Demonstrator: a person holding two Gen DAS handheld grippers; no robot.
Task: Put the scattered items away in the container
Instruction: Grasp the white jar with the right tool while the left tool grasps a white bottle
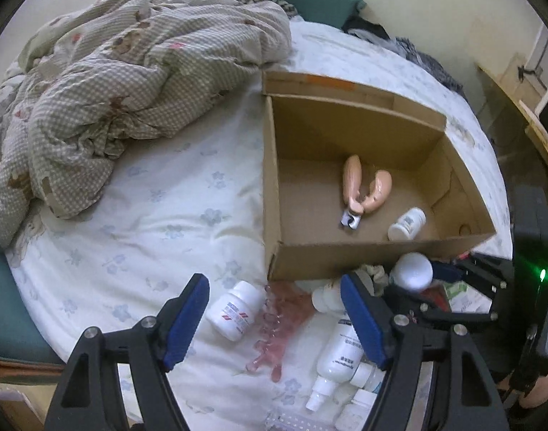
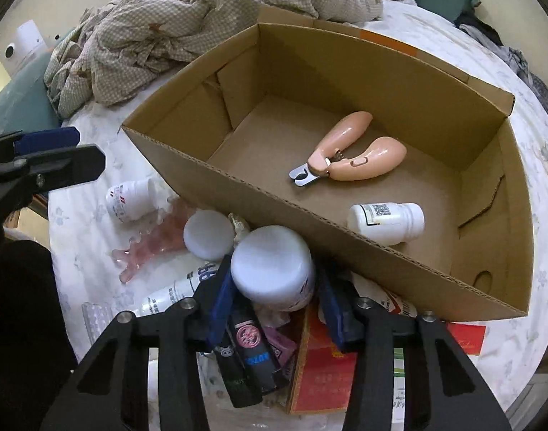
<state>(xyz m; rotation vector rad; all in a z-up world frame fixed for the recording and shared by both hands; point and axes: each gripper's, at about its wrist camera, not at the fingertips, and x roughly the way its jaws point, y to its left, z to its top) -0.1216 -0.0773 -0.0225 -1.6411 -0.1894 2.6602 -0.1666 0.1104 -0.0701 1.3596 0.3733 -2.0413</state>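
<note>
An open cardboard box [image 2: 187,165] sits on a floral bedsheet [image 1: 137,215], filling the centre and right of the right wrist frame. On its floor lie pink-handled pet nail clippers [image 2: 349,158] at mid-frame and, lower right of them, a small white pill bottle [image 2: 387,223] on its side.

At the bottom centre of that frame, the right gripper [image 2: 274,294] has its blue-padded fingers pressed against both sides of a white-capped jar [image 2: 274,265], which sits just outside the box's near wall above a heap of dark tubes [image 2: 248,352] and a red packet [image 2: 324,370].

The left gripper [image 1: 274,323], at the bottom of the left wrist frame, stands spread wide and holds nothing; between its fingers on the sheet lie a white medicine bottle with a red-and-blue label [image 1: 236,310] and a translucent pink comb-like piece [image 1: 274,327]. A white spray bottle [image 1: 336,355] lies beside its right-hand finger, toward the lower right of the frame.

A crumpled checked quilt [image 1: 123,82] fills the upper left of the left wrist frame, behind the box. A white round-lidded container [image 2: 208,235] rests left of the held jar.
</note>
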